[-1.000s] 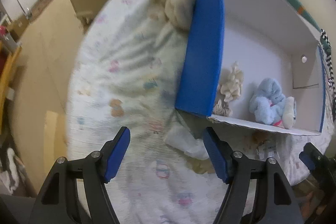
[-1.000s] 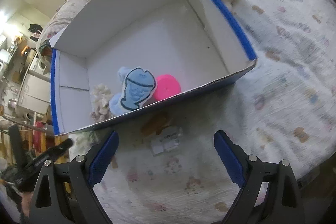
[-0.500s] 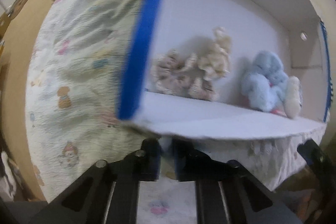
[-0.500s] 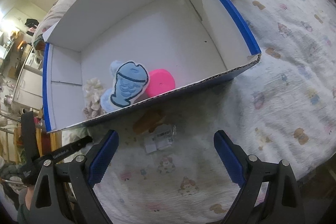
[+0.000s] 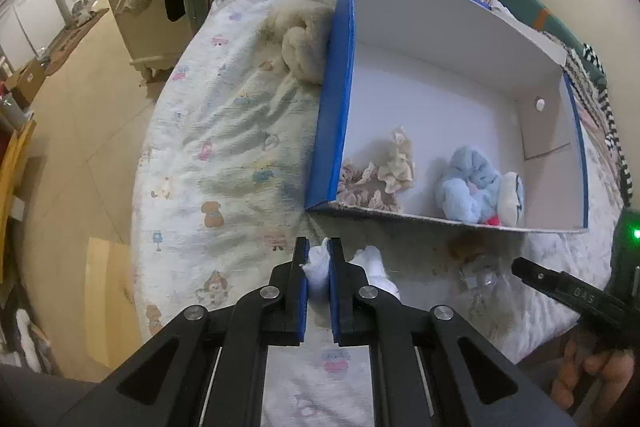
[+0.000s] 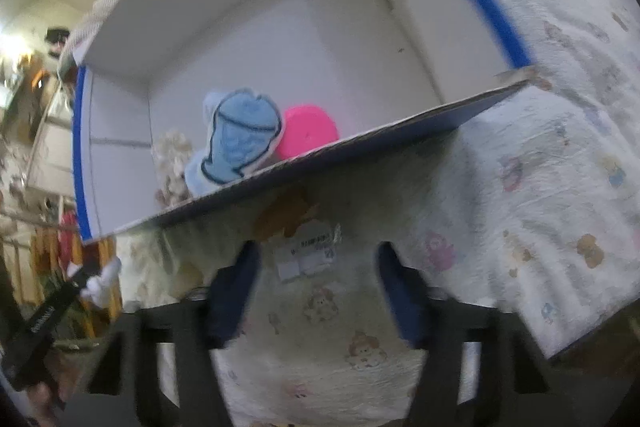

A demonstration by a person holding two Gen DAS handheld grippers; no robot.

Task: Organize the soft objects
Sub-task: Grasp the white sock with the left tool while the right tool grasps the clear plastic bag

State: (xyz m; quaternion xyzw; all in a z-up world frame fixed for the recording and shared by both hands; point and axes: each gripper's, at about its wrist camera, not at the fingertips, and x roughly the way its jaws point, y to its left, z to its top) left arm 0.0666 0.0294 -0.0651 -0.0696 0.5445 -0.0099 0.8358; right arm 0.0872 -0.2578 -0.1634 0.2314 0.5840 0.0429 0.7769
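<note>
My left gripper (image 5: 318, 259) is shut on a white soft cloth (image 5: 372, 267), held just above the bed in front of the white box with blue sides (image 5: 336, 87). The box holds beige ruffled scrunchies (image 5: 380, 175), a light blue plush (image 5: 468, 187) and a pink soft item (image 6: 308, 133). In the right wrist view my right gripper (image 6: 316, 263) is open, low over the bed, around a brown item with a white label in clear wrap (image 6: 304, 251) near the box's front wall (image 6: 360, 155). A blue fish-shaped plush (image 6: 240, 139) leans inside the box.
A fluffy beige plush (image 5: 304, 47) lies on the printed bedsheet (image 5: 224, 163) against the box's left side. The bed edge drops to the floor (image 5: 80, 99) on the left. Pillows and blankets lie behind the box.
My left gripper closed on the white cloth and pulled back from the box. My right gripper moved forward and down toward the labelled item; its fingers stand closer together than before.
</note>
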